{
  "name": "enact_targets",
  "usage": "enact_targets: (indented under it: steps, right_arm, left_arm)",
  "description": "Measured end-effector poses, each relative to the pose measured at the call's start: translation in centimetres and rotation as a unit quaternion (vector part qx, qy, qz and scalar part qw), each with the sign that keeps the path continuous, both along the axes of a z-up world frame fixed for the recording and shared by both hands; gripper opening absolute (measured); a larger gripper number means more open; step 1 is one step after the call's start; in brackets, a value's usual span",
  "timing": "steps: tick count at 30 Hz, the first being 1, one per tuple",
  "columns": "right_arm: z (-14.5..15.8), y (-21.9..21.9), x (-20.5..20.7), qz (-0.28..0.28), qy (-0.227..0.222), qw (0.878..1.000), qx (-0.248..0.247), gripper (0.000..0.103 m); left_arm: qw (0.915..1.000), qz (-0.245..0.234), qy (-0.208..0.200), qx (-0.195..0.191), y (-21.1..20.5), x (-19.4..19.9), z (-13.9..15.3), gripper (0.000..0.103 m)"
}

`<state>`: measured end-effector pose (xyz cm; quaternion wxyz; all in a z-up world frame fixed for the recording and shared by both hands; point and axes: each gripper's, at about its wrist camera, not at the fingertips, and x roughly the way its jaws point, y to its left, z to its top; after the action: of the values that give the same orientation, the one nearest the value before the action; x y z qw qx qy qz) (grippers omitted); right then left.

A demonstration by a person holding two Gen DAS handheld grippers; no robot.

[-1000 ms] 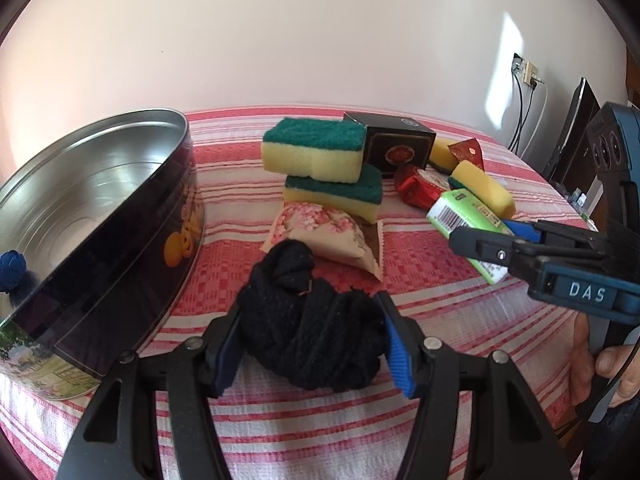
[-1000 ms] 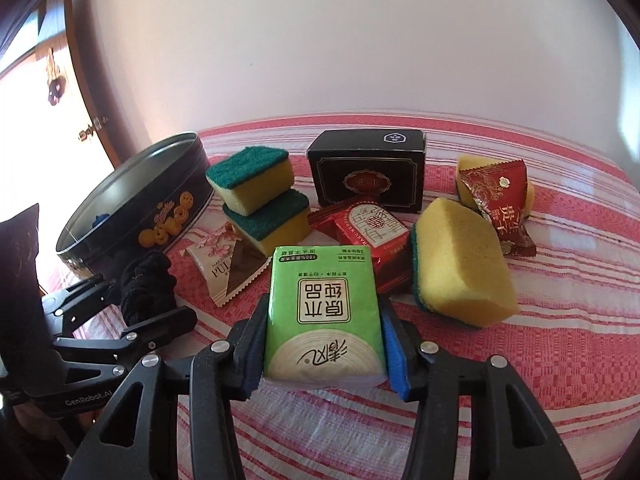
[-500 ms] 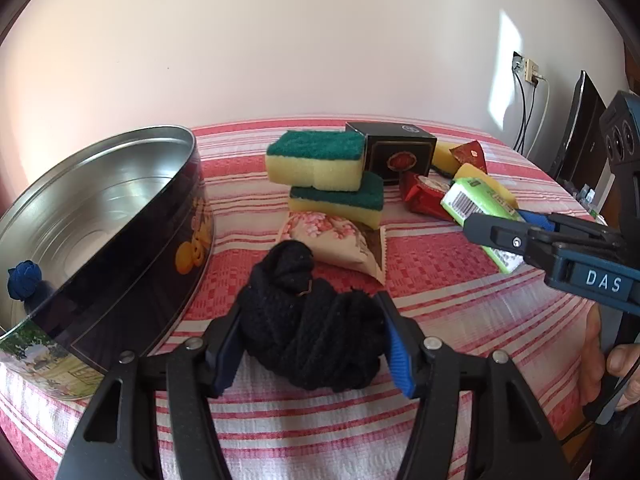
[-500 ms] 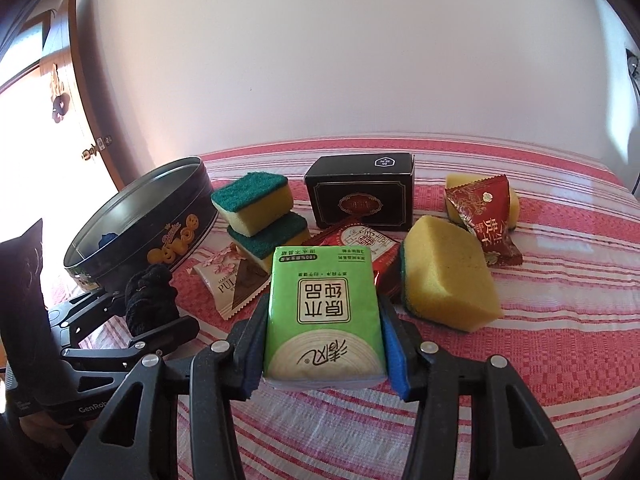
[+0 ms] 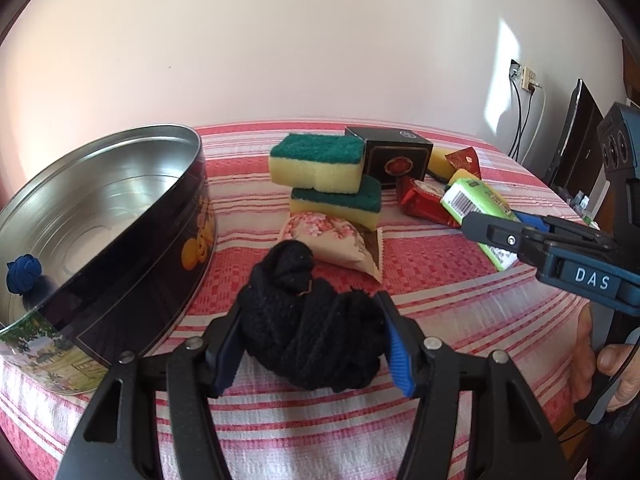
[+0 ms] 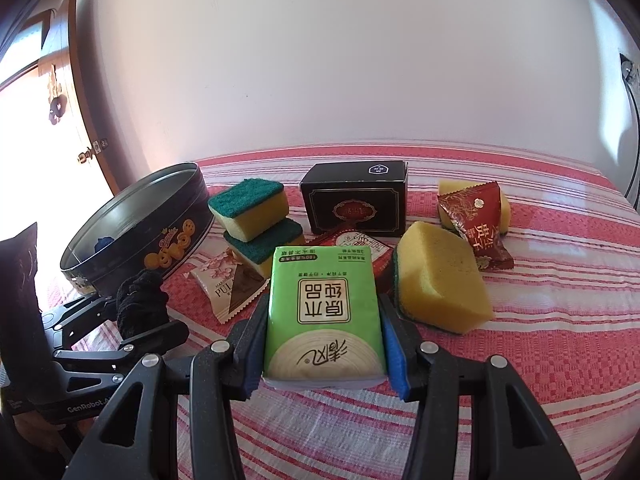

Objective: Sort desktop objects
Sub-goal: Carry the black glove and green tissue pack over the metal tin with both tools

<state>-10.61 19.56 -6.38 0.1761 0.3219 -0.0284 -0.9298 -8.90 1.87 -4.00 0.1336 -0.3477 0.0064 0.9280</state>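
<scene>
My left gripper [image 5: 310,332] is shut on a black knitted bundle [image 5: 308,320] and holds it above the striped cloth, just right of the round dark tin [image 5: 160,240]. My right gripper [image 6: 324,344] is shut on a green tissue pack [image 6: 322,312], held above the table in front of the pile. The tin [image 6: 132,236] is open and holds a small blue bundle [image 5: 24,274]. The right gripper with the pack [image 5: 476,204] shows at the right of the left wrist view. The left gripper [image 6: 132,312] shows at the lower left of the right wrist view.
Two stacked green-and-yellow sponges [image 6: 256,220], a black box [image 6: 356,204], a floral sachet [image 6: 228,284], red snack packets [image 6: 476,224] and a yellow sponge [image 6: 436,276] lie on the red striped cloth [image 6: 540,340]. A wall stands behind; cables and a screen [image 5: 576,140] at right.
Both grippers have risen and drawn back slightly from the pile, each keeping its load. The objects on the table have not moved.
</scene>
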Motion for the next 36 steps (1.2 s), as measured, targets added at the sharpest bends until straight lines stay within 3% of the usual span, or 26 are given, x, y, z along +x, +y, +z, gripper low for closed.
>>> enact_targets:
  steps: [7, 16, 27, 30, 36]
  right_arm:
    - [-0.1, -0.1, 0.2, 0.000, -0.009, 1.000, -0.013, 0.052]
    - [0.2, -4.0, 0.8, 0.037, -0.024, 0.999, -0.016, 0.052]
    - [3.7, -9.4, 1.0, 0.055, 0.020, 0.998, 0.021, 0.052]
    - [4.4, -10.3, 0.5, 0.059, 0.026, 0.998, 0.021, 0.052]
    - [5.6, -12.3, 0.1, 0.070, 0.042, 0.996, 0.026, 0.052]
  left_arm:
    - [0.9999, -0.003, 0.016, 0.005, -0.3, 0.6, 1.0, 0.060]
    - [0.9991, 0.008, 0.037, 0.020, -1.9, 1.2, 2.6, 0.060]
    - [0.9963, 0.037, 0.060, 0.048, -5.5, 1.1, 4.5, 0.060]
    - [0.9947, 0.054, 0.080, 0.035, -6.1, 1.5, 5.2, 0.060]
    - [0.9917, 0.077, 0.092, 0.046, -8.4, 1.2, 6.0, 0.060]
